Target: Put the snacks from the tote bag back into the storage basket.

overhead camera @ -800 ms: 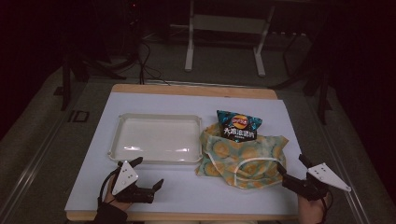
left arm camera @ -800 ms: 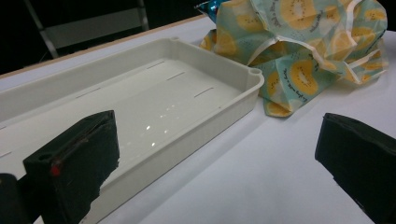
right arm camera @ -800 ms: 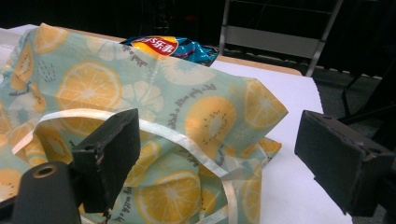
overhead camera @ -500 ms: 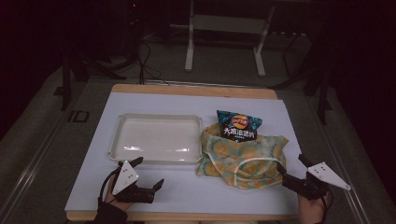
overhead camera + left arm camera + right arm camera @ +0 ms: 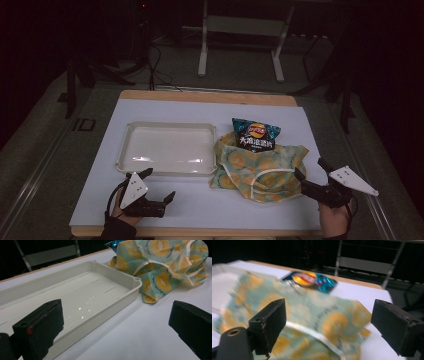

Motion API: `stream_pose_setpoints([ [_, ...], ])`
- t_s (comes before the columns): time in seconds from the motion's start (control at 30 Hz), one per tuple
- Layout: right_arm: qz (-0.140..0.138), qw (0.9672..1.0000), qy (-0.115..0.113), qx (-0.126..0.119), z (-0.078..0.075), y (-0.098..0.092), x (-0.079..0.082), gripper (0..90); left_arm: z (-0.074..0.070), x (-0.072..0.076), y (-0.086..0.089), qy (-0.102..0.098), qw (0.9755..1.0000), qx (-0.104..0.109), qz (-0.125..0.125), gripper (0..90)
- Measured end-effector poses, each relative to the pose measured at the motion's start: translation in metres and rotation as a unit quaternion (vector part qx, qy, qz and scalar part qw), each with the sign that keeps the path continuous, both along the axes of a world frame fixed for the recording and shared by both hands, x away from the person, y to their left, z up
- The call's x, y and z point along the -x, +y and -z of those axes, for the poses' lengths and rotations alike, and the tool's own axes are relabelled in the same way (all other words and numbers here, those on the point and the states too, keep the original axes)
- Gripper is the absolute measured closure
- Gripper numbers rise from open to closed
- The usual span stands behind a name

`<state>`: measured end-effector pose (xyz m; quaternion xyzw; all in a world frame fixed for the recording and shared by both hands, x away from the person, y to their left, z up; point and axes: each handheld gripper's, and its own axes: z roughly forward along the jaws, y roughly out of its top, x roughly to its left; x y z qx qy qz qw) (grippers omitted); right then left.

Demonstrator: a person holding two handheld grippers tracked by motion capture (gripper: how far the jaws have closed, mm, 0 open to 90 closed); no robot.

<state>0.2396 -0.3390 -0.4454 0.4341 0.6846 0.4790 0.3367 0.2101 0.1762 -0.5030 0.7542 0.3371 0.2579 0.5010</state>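
A teal bag printed with yellow fruit slices [image 5: 260, 167] lies crumpled on the white table [image 5: 200, 207], right of centre. A dark blue chip packet [image 5: 255, 135] rests against its far side. An empty cream tray [image 5: 167, 149] sits to the bag's left. My left gripper [image 5: 159, 186] is open near the front edge, just before the tray's near rim [image 5: 110, 306], the bag [image 5: 162, 267] ahead to its right. My right gripper [image 5: 311, 173] is open at the bag's right end, with the bag [image 5: 312, 312] and packet [image 5: 312, 280] just ahead of it.
The table's wooden far edge [image 5: 210, 95] runs across the back. Beyond it on the dark floor stand a metal frame's legs [image 5: 240, 45] and some cables [image 5: 155, 60]. Bare white tabletop lies between the two grippers.
My right gripper has edged slightly toward the bag's right end. The left gripper, tray, bag and packet have not moved.
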Motion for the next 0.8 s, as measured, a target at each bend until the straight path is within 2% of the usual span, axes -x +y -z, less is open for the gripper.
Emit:
stream_pose_setpoints([
  [0.07, -0.006, 0.9999, -0.002, -0.011, -0.006, 0.005, -0.004, 12.4, 0.0, 0.0, 0.0, 0.0, 1.0, 0.001, 0.0, 0.2],
  [0.17, -0.013, 0.9999, -0.007, -0.009, -0.012, 0.009, -0.01, 11.0, 0.0, 0.0, 0.001, 0.0, 1.0, 0.002, -0.001, 0.2],
  [0.2, -0.023, 0.9996, -0.007, -0.011, -0.014, 0.011, -0.012, 10.9, 0.0, 0.0, 0.001, 0.0, 1.0, 0.002, -0.001, 0.2],
  [0.23, -0.034, 0.9993, -0.009, -0.008, -0.021, 0.016, -0.019, 10.9, 0.0, 0.0, 0.001, 0.0, 1.0, 0.002, -0.001, 0.3],
  [0.27, -0.034, 0.9993, -0.009, -0.008, -0.021, 0.016, -0.019, 10.9, 0.0, 0.0, 0.001, 0.0, 1.0, 0.001, -0.001, 0.3],
  [0.3, -0.047, 0.9988, -0.01, -0.007, -0.027, 0.021, -0.026, 10.9, 0.0, -0.001, 0.001, 0.0, 1.0, 0.001, 0.0, 0.2],
  [0.43, -0.067, 0.9977, -0.014, 0.0, -0.036, 0.028, -0.043, 10.9, 0.0, 0.0, 0.0, 0.0, 1.0, -0.001, 0.002, 0.2],
  [0.53, -0.067, 0.9976, -0.015, 0.004, -0.038, 0.03, -0.046, 11.0, 0.0, 0.0, 0.0, 0.0, 1.0, -0.001, 0.002, 0.2],
  [0.57, -0.078, 0.9969, -0.008, 0.011, -0.043, 0.034, -0.06, 13.1, 0.0, -0.001, 0.0, 0.0, 1.0, -0.002, 0.001, 0.2],
  [0.67, -0.082, 0.9965, -0.003, 0.014, -0.045, 0.036, -0.069, 13.4, 0.001, -0.001, 0.0, 0.0, 1.0, -0.002, 0.002, 0.2],
  [0.77, -0.088, 0.9958, 0.011, 0.023, -0.045, 0.037, -0.087, 13.8, 0.001, 0.0, 0.0, 0.0, 1.0, -0.003, 0.003, 0.2],
  [0.8, -0.088, 0.9958, 0.011, 0.023, -0.045, 0.037, -0.087, 13.8, 0.001, 0.0, 0.0, 0.0, 1.0, -0.003, 0.003, 0.2],
])
